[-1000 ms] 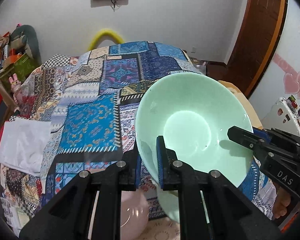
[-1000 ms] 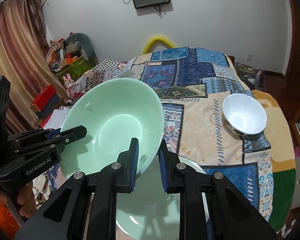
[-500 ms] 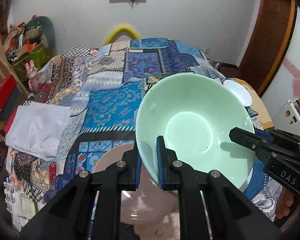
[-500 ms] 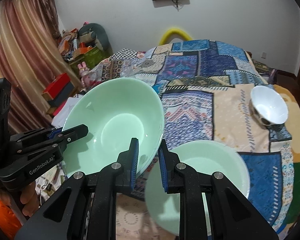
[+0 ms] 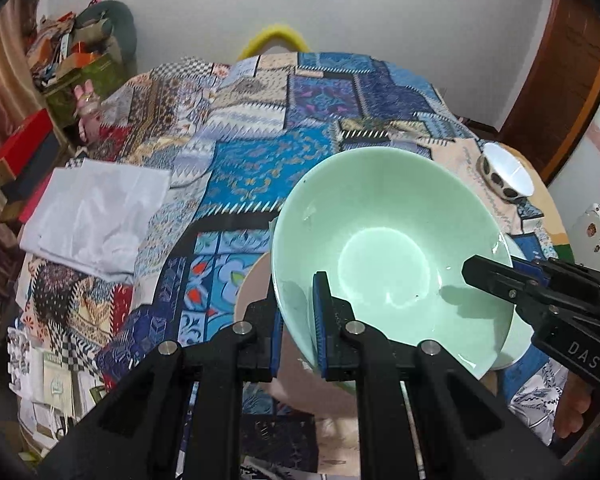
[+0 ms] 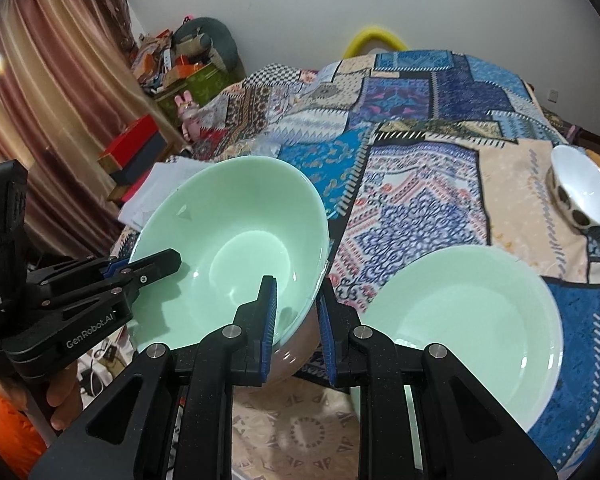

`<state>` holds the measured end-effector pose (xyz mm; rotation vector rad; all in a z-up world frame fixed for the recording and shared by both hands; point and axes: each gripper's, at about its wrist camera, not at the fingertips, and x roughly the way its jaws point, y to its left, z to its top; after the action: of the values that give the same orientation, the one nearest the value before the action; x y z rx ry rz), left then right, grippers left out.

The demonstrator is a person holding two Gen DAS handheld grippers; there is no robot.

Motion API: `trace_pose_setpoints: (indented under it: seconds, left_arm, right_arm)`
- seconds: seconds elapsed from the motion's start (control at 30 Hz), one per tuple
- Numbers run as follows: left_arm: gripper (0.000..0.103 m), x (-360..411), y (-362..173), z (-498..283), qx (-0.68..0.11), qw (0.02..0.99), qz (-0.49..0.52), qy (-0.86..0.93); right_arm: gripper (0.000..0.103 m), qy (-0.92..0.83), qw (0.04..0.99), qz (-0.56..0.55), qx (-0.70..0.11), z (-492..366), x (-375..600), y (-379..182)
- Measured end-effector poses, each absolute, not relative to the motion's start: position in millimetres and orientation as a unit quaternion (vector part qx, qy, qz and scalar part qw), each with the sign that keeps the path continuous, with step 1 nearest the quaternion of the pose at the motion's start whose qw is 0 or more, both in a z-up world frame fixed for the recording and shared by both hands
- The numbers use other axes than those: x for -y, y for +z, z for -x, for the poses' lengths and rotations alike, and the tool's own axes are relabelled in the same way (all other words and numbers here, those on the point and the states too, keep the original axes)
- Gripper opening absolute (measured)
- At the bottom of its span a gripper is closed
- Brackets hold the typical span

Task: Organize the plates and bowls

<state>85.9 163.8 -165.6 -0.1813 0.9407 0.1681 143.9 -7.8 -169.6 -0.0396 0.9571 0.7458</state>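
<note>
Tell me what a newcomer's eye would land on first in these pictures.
The big mint-green bowl dominates, held tilted above the patchwork blanket with the left gripper and the right gripper clamped on opposite sides of its rim. Beneath it peeks a pink bowl. To the right lies a mint-green plate, and farther back a small white bowl with dark spots.

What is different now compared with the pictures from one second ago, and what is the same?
The green bowl, gripped on opposite rims by both claws, has been carried down and across toward the pink bowl, which now shows beneath it. The green plate has come fully into view beside it. Nothing was taken or released: the left claw and right claw stay shut on the rim. The white bowl rests unmoved on the cloth.
</note>
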Motion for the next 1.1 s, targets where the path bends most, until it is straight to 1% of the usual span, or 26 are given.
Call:
trace_pose_setpoints:
  seconds: [0.6, 0.9, 1.1]
  left_arm:
    - [0.013, -187.3, -218.2, -79.4, -0.502, 0.854, 0.107, 0.086]
    - [0.013, -186.6, -223.9, -84.4, -0.506, 0.853, 0.106, 0.075]
    - [0.014, -184.0, -227.7, -85.8, -0.509, 0.853, 0.097, 0.069]
  right_arm:
    - [0.019, 0.354, 0.792, 0.034, -0.497, -140.1, -11.6, -209.3]
    - [0.019, 0.354, 0.786, 0.035, -0.505, -144.3, -10.8, -215.4]
    - [0.021, 0.354, 0.788, 0.043, -0.503, -144.5, -10.9, -211.0]
